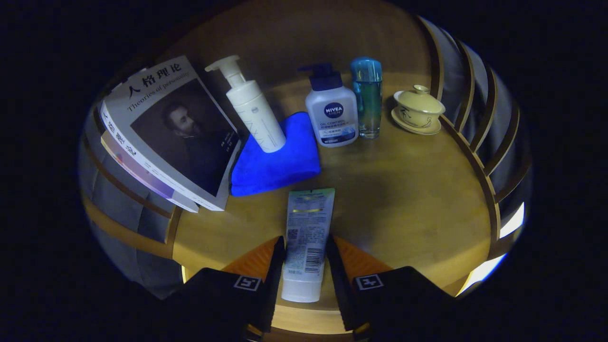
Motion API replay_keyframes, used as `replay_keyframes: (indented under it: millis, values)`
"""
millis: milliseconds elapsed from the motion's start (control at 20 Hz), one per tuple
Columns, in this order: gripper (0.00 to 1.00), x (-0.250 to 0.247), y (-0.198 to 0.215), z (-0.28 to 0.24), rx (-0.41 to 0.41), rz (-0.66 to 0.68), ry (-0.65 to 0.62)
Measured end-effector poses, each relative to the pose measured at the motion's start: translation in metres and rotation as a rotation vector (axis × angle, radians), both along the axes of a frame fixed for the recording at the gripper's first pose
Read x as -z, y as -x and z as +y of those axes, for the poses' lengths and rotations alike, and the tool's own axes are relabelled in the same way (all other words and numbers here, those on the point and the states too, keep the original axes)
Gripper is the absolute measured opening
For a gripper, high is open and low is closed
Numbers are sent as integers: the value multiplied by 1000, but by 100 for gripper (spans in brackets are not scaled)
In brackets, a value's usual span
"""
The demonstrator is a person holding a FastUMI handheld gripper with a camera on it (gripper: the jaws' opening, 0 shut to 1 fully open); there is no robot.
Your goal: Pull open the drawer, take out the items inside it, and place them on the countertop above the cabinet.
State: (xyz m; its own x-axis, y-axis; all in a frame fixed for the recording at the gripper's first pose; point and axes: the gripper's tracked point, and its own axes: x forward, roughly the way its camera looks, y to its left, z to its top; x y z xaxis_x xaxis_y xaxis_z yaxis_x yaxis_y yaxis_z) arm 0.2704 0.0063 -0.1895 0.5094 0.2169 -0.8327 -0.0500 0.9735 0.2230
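tool (306, 256) clamps 1 tube (308, 237) | 3 bottles (331, 114) | 2 books (166, 133)

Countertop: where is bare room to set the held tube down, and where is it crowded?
Free: the countertop right of the tube in the gripper, before the lidded cup. Crowded: the back row of bottles and the blue cloth beside the books.

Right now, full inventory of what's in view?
tube: 1, white with green end, lying on the countertop between the gripper's fingers
cloth: 1, blue, folded, beyond the tube
pump bottle: 1, white, standing on the cloth
dark-capped bottle: 1, white, right of the cloth
tall bottle: 1, blue-green, beside it
lidded cup on saucer: 1, cream, furthest right
books: stack, grey cover on top, left of the cloth
countertop: 1, wooden
gripper: 1, both fingers against the tube
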Motion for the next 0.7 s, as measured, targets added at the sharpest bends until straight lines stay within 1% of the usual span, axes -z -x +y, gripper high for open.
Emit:
replay_keyframes:
  millis: [50,100,250,350,400,700]
  values:
    - [67,-4,3,0,-5,-12,10]
    - [73,-11,5,0,-18,-35,19]
    - [98,-30,11,-3,-58,-155,96]
    - [98,-46,18,-7,-65,-269,169]
    - [98,-53,23,-5,-67,-326,183]
    - [98,-107,76,6,-68,-638,168]
